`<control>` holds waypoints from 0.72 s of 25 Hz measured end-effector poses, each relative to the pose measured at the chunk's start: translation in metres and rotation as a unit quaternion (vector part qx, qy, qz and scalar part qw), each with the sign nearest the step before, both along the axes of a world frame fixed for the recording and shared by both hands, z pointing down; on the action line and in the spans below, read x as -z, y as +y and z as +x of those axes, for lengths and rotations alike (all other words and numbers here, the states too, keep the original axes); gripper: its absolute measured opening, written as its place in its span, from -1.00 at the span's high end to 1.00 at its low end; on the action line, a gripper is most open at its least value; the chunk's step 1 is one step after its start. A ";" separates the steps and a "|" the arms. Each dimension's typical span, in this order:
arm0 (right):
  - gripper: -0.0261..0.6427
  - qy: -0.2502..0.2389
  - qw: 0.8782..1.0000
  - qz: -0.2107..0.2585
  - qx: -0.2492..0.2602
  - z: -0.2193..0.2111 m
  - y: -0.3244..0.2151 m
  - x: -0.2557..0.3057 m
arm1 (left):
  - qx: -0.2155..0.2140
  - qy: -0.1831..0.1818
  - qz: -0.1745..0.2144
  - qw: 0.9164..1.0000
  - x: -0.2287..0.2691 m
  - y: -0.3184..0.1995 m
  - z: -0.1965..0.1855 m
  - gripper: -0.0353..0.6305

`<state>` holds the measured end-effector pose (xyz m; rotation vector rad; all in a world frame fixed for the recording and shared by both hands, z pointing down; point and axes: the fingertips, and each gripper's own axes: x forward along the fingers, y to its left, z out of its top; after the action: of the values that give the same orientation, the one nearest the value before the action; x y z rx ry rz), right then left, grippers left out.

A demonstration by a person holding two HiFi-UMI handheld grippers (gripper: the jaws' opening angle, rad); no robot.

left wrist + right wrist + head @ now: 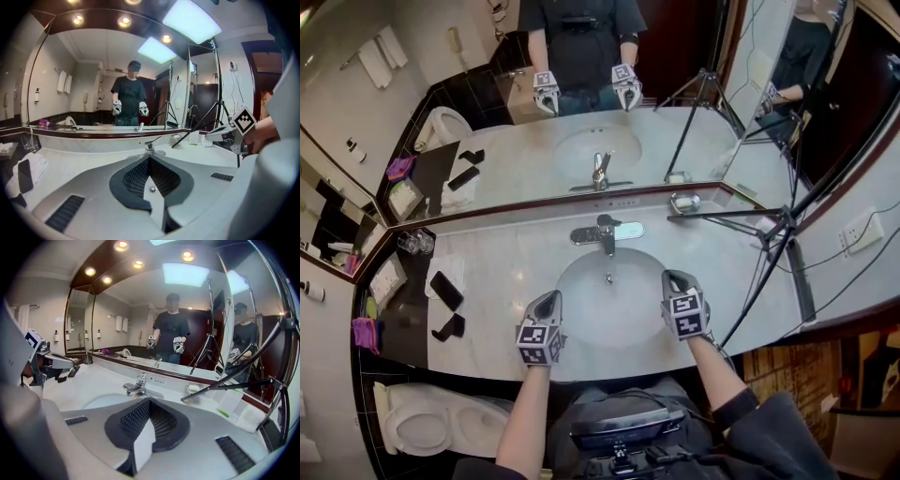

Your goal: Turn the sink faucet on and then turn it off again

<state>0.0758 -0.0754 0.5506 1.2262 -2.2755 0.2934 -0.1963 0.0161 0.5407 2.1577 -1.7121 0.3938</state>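
A chrome faucet point(606, 232) with a single lever stands behind the white oval sink point(581, 291) in the marble counter; no water runs from it that I can see. It shows beyond the jaws in the left gripper view as the faucet point(150, 146) and in the right gripper view as the faucet point(137, 386). My left gripper point(547, 302) hovers over the sink's front left, shut and empty, well short of the faucet. My right gripper point(677, 279) hovers over the sink's right side, shut and empty, also apart from the faucet. Both jaws meet tip to tip with nothing between them.
A large mirror point(581, 94) backs the counter. A black tripod point(769, 234) leans over the counter's right part beside a soap dish point(683, 202). Glasses point(414, 243), a phone point(446, 290) on a white towel and dark items lie at the left. A toilet point(422, 422) stands lower left.
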 end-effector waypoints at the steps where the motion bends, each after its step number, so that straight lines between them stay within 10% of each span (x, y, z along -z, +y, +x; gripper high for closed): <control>1: 0.87 -0.008 1.000 -0.005 -0.006 0.004 0.003 -0.003 | 0.000 0.002 0.000 1.000 0.000 0.000 0.001 0.90; 18: 0.87 -0.014 0.999 -0.024 -0.018 0.029 0.013 -0.024 | -0.005 -0.002 0.003 1.000 0.002 -0.006 0.015 0.90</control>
<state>0.1044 -0.0627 0.5742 1.2470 -2.2587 0.3780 -0.1813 0.0096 0.5384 2.1725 -1.7061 0.3972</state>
